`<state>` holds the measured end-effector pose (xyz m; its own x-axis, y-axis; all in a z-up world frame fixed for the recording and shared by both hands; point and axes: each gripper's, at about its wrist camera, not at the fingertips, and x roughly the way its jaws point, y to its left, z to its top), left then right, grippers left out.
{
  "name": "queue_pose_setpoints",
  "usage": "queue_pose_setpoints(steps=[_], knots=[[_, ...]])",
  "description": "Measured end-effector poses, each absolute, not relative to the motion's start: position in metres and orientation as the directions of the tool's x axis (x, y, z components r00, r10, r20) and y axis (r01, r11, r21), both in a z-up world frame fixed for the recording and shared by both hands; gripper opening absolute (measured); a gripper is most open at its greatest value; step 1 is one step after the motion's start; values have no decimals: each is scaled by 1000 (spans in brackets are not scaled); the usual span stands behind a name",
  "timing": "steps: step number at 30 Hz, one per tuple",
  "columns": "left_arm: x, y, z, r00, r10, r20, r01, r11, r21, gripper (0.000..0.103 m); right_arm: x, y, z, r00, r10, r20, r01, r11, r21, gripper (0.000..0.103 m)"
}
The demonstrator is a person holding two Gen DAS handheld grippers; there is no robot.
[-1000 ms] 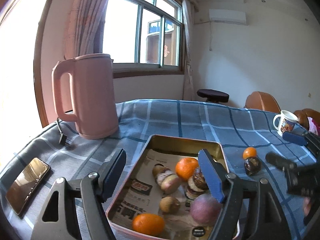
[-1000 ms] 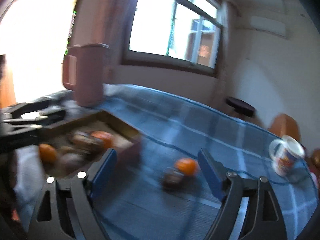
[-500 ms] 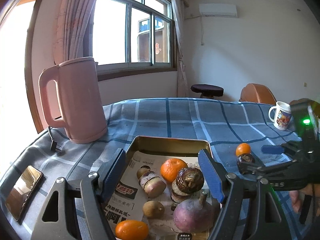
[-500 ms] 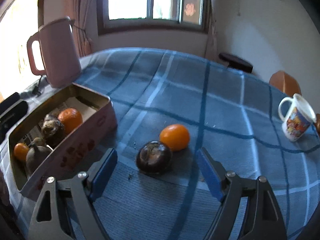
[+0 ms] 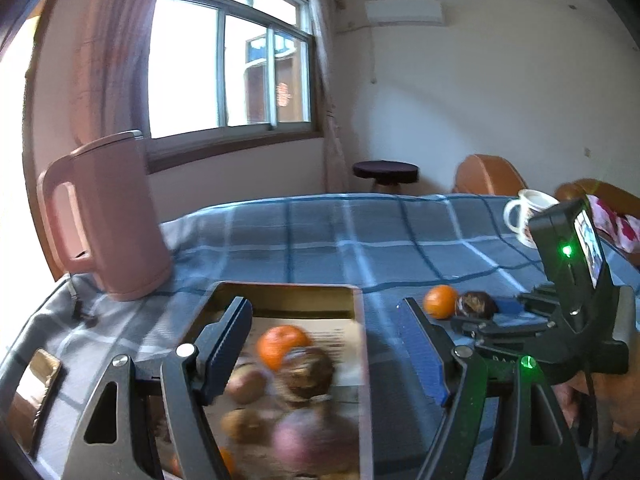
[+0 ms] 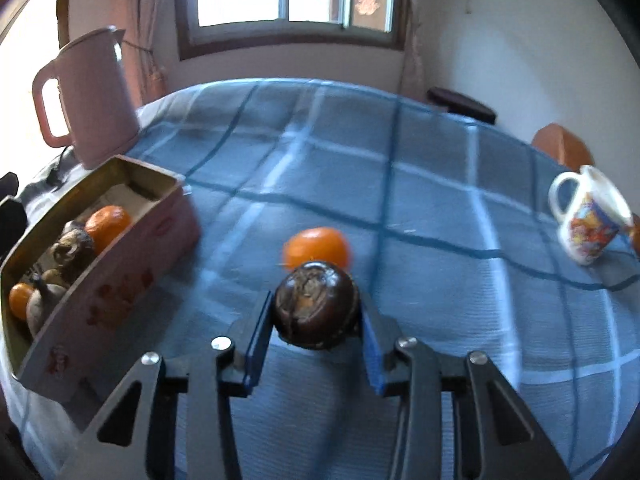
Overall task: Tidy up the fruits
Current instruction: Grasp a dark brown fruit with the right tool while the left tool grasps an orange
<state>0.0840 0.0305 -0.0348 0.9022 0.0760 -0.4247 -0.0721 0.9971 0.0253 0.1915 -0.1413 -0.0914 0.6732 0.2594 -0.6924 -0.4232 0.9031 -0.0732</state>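
the right gripper [image 6: 316, 320] clamps the dark fruit [image 6: 316, 310] on the cloth [image 6: 400, 200], an orange [image 6: 316, 250] touching it behind. the left gripper [image 5: 332, 348] hangs spread wide over the tin [image 6: 120, 264] of fruit.

tin [image 6: 120, 280] left | orange [image 6: 316, 248] behind mangosteen [image 6: 316, 308] | mug [image 6: 588, 220] far right
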Motion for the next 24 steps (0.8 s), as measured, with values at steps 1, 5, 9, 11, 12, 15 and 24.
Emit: queue_pose_setpoints(steps=[1,5,9,11,12,15,24], knots=[[88,23,-34,900,56,-432,-51,998,24,76,192,-149,-90,687,241,-686,-405,910,-85,44],[107,-7,-36,880,-4,-475,16,1000,22,76,201,-180,-87,717,192,-670,-338,936,-94,44],[134,-33,-48,839,-40,-543,61,998,19,76,205,-206,-83,729,180,-660,-297,952,-69,44],[150,-43,-55,810,-53,-584,76,997,14,76,207,-214,-82,737,161,-656,-280,956,-81,44],[153,-46,-56,803,-62,-592,84,996,10,76,209,-218,-83,736,159,-658,-274,959,-76,44],[173,-54,-63,772,-71,-632,89,996,-3,76,217,-230,-83,733,153,-663,-253,966,-56,44],[215,-70,-80,713,-64,-698,93,996,4,76,220,-239,-83,734,163,-660,-247,968,-36,44]])
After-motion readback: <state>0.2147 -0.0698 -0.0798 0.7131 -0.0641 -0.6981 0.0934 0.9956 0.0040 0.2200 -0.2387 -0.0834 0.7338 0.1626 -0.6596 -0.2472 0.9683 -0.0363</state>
